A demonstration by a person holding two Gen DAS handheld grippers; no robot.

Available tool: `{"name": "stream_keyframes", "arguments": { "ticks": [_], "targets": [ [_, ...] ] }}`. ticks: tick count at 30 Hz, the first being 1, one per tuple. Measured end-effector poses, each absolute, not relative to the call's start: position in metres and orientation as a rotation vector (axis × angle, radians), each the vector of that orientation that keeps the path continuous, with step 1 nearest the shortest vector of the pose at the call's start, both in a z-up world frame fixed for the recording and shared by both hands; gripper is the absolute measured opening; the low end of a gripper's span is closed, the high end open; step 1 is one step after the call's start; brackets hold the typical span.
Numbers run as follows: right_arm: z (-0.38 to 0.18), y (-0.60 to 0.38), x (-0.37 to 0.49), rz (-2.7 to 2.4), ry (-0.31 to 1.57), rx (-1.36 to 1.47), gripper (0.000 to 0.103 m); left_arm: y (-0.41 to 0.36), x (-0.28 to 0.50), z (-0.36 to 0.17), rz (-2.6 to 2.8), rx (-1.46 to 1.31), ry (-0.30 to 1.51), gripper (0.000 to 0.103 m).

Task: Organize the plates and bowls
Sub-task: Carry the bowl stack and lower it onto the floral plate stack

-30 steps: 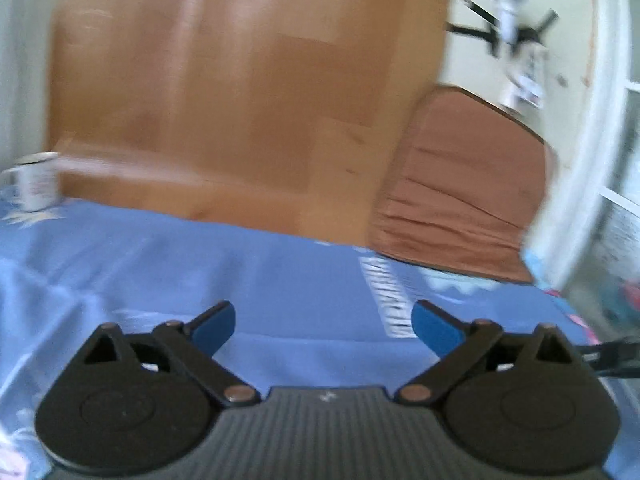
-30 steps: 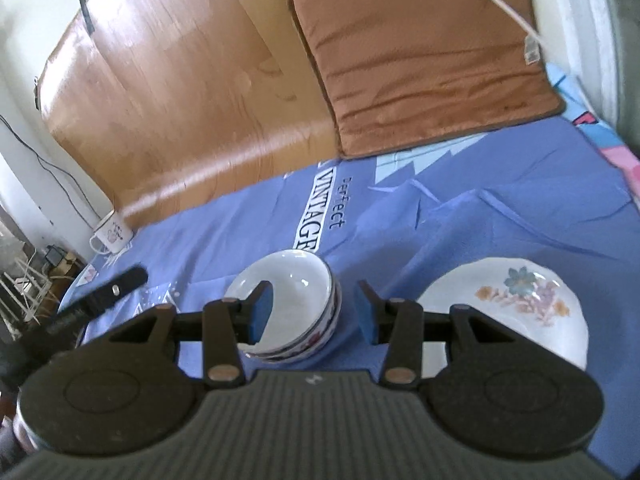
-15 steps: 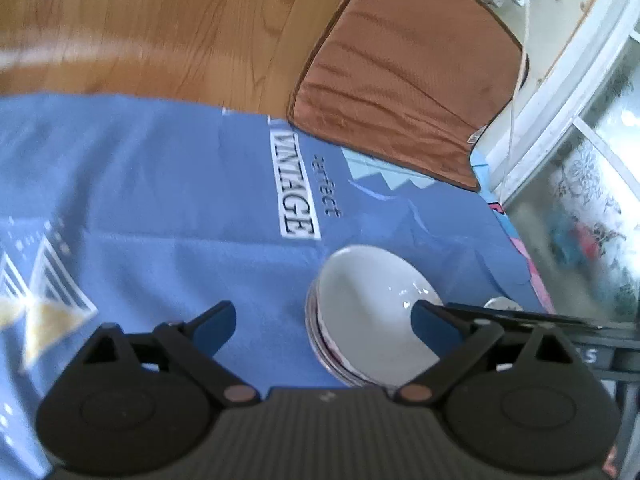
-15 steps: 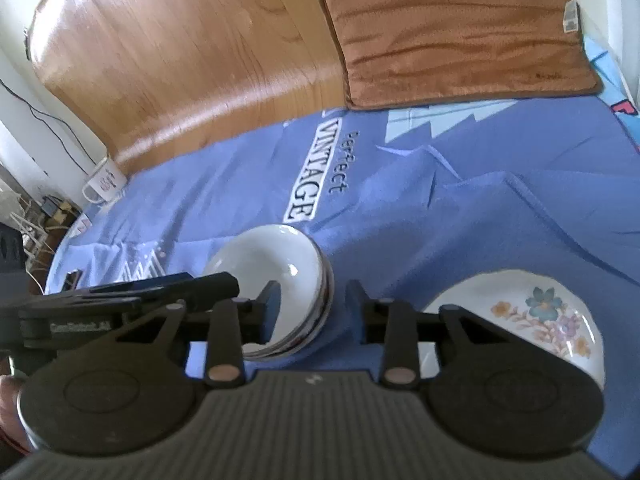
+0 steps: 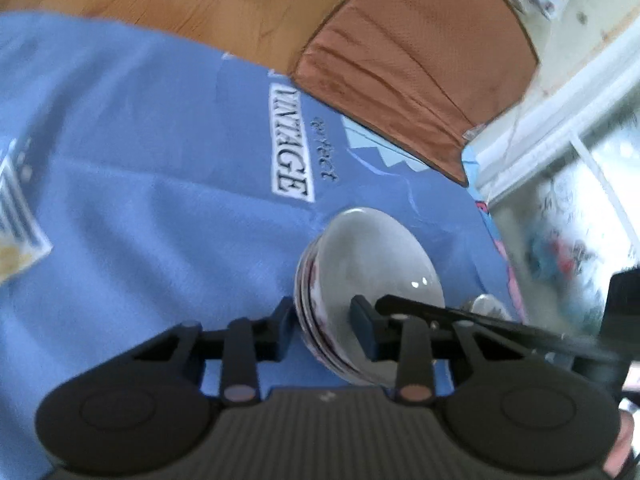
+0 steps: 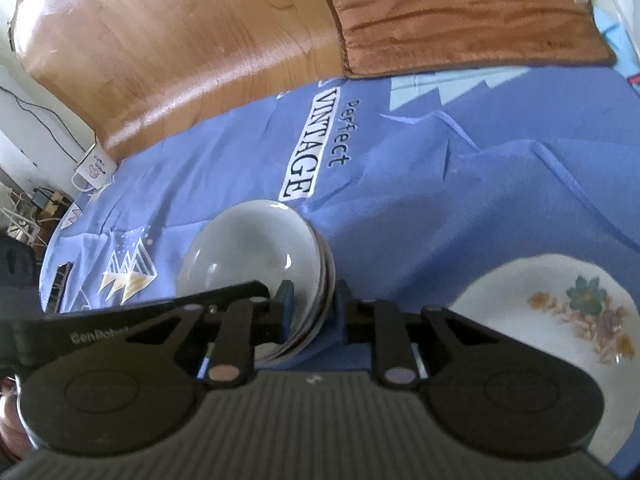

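A stack of white bowls (image 5: 372, 276) (image 6: 256, 256) sits on the blue cloth (image 5: 160, 200). My left gripper (image 5: 324, 322) straddles the stack's left rim, one pad against the outer wall and one inside the top bowl; its jaws are closing. My right gripper (image 6: 312, 308) straddles the opposite rim the same way, jaws also closing, pads at the rim. Each gripper's black finger shows in the other's view. A white plate with a flower pattern (image 6: 560, 320) lies flat to the right of the bowls.
A brown cushion (image 6: 460, 12) (image 5: 420, 60) lies beyond the cloth on the wooden surface (image 6: 180, 40). A white mug (image 6: 94, 168) stands at the cloth's far left edge. A white window frame (image 5: 560, 120) borders the right side.
The left gripper swung down from the bare cloth to the bowls and narrowed from wide open onto their rim. The right gripper came closer and narrowed on the opposite rim.
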State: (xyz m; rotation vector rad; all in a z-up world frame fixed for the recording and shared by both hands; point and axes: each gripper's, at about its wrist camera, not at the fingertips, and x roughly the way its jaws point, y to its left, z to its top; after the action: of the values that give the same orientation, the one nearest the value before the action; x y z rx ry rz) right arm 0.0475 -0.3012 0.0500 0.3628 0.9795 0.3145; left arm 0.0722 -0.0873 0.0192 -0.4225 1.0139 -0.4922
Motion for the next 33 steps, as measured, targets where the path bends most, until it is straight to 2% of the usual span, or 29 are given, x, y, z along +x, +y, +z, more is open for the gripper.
{"name": "stream_keyframes", "arguments": {
  "ticks": [8,15,22,28,33],
  "targets": [
    [0.076,-0.297,0.034,0.312,0.886,0.302,0.022,-0.088,0.055,0.046,-0.509,-0.424,0.971,0.031],
    [0.107,-0.351,0.001,0.212,0.782,0.274,0.022,-0.154,0.043,0.071,-0.659,-0.352,0.952,0.031],
    [0.091,-0.402,-0.02,0.077,0.828,0.31,0.022,-0.217,0.038,0.05,-0.75,-0.299,1.049,0.031],
    [0.073,-0.41,-0.019,0.055,0.842,0.346,0.022,-0.23,0.037,0.041,-0.734,-0.25,1.05,0.032],
    [0.071,-0.405,-0.023,0.029,0.802,0.316,0.031,-0.225,0.03,0.062,-0.705,-0.198,0.949,0.061]
  ]
}}
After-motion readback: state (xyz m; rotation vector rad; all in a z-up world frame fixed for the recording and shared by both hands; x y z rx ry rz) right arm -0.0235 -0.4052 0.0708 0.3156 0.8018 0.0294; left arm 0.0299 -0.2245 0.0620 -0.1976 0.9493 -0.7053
